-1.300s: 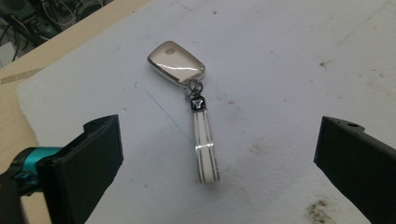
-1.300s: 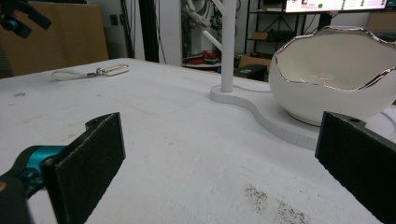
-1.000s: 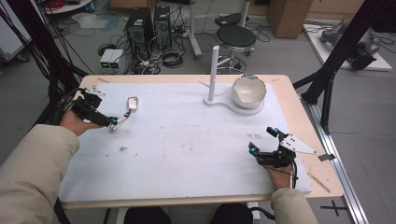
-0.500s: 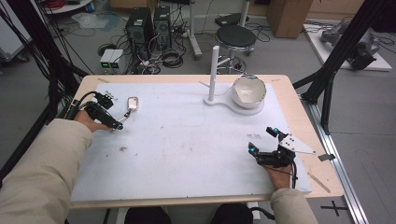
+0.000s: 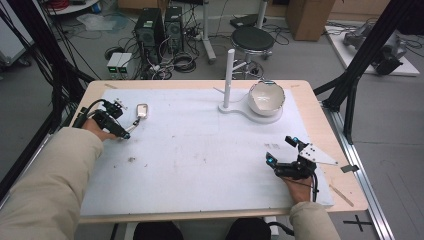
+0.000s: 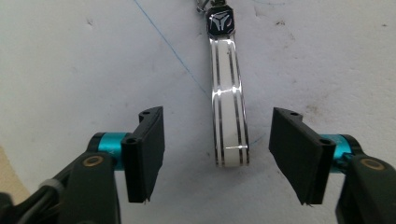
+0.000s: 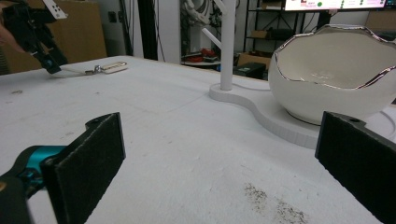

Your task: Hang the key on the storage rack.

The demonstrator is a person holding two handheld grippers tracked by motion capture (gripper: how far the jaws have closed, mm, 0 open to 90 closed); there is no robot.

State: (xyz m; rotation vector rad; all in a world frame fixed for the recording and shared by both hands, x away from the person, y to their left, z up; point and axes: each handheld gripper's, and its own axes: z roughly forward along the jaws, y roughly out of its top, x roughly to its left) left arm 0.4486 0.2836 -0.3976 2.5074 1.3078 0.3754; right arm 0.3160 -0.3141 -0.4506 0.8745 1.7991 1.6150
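Jaws of the left tool [image 6: 216,156] have just been closing and straddle the key fob strap [image 6: 229,121] untouched, near the worktop [image 5: 320,117] left edge; right tool [image 5: 284,152] gapes wide, unladen.

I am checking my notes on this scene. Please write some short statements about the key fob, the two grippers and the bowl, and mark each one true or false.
1. The white leather key-fob strap lies between the jaws of the left gripper, which have just been closing but do not press it. True.
2. The right gripper holds the white egg-shaped bowl. False: its jaws are open with nothing between them, well short of the bowl.
3. The bowl sits on the white stand base beside a white upright post. True.
4. The strap hangs from the post. False: it lies flat on the white table cover.
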